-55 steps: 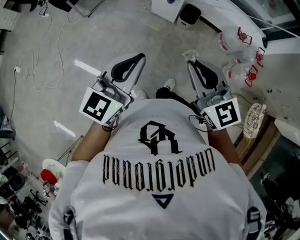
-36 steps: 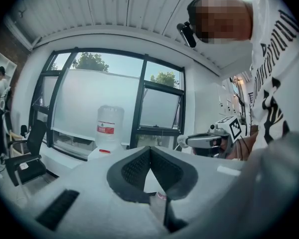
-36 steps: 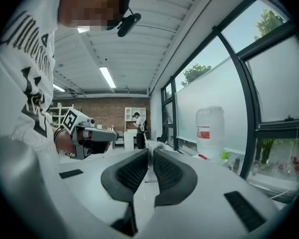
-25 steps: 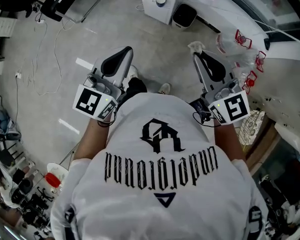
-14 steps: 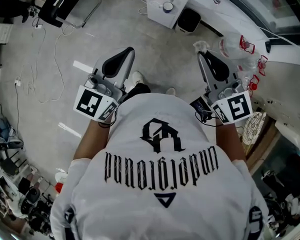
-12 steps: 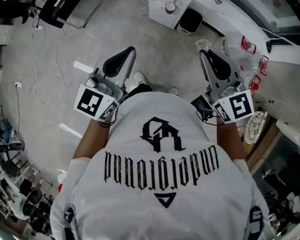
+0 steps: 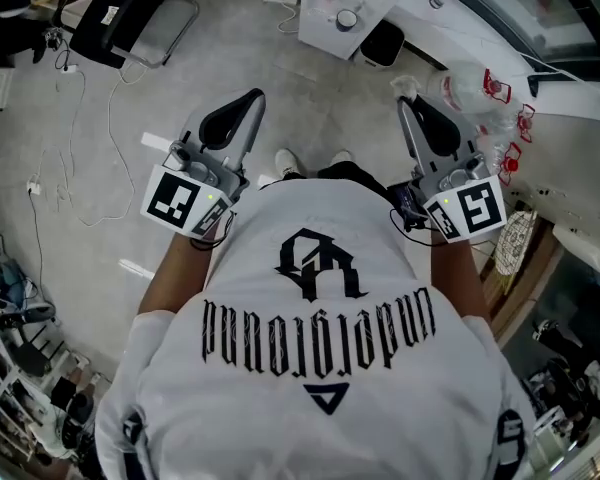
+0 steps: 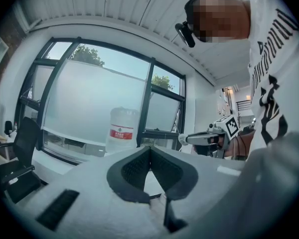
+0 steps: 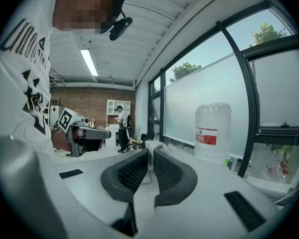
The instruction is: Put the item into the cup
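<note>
The small white crumpled item [image 7: 407, 87] sits pinched at the very tip of the right claw [image 7: 410, 99], whose ribbed black pads stand almost together with only a thin slit between them. In the right gripper view the item shows as a pale lump [image 9: 153, 145] just past the pad ends.

Well ahead of it, what looks like a small round white cup [image 7: 347, 19] stands on a white surface [image 7: 318, 23] at the far edge of the head view, apart from both claws.

The left claw [image 7: 254, 98] is held level beside the right one. Its pads meet at the tips and nothing lies between them [image 8: 150, 148].

Both claws hang over the grey concrete floor [image 7: 180, 78], in front of a person in a white printed T-shirt [image 7: 320, 318]. A clear water jug with a red label [image 9: 213, 132] stands by the window.
</note>
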`<state>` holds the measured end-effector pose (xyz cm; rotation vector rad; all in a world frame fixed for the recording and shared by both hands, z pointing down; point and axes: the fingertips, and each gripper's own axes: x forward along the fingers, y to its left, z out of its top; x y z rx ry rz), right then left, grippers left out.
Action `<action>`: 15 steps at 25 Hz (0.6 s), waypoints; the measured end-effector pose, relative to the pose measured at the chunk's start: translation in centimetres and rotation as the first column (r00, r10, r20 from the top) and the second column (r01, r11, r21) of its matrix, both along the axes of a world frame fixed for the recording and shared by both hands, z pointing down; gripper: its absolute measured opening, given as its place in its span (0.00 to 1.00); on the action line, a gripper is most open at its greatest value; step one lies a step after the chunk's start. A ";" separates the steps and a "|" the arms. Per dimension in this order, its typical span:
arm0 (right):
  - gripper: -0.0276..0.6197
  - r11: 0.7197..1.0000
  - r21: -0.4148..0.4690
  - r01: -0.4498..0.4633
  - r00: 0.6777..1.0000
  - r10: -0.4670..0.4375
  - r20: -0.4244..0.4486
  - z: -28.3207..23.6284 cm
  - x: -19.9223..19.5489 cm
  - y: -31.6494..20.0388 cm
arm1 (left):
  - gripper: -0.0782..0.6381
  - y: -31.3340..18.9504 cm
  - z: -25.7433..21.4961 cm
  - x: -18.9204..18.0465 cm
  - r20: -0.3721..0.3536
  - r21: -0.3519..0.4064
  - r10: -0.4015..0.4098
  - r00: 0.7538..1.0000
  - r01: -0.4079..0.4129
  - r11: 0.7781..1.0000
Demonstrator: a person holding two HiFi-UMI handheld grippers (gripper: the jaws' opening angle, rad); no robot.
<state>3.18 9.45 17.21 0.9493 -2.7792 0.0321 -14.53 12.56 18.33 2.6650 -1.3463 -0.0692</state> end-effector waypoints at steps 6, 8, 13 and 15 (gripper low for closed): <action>0.10 1.000 0.001 -0.019 1.000 0.019 -0.014 0.5 -0.2 -1.4 | 0.13 -1.5 0.4 -0.1 -0.003 -0.004 0.022 1.000 -0.022 1.000; 0.10 1.000 0.000 -0.014 1.000 0.014 -0.014 0.8 -0.4 -2.1 | 0.13 -2.2 0.4 -0.1 0.002 -0.003 0.019 1.000 -0.019 1.000; 0.10 1.000 -0.010 0.000 1.000 0.000 -0.010 1.2 -0.8 -4.1 | 0.13 -3.6 0.2 -0.3 0.013 -0.009 0.006 1.000 -0.006 1.000; 0.10 1.000 -0.015 -0.001 1.000 0.001 -0.005 1.6 -0.6 -5.3 | 0.13 -4.7 0.4 -0.2 0.020 -0.007 0.002 1.000 -0.002 1.000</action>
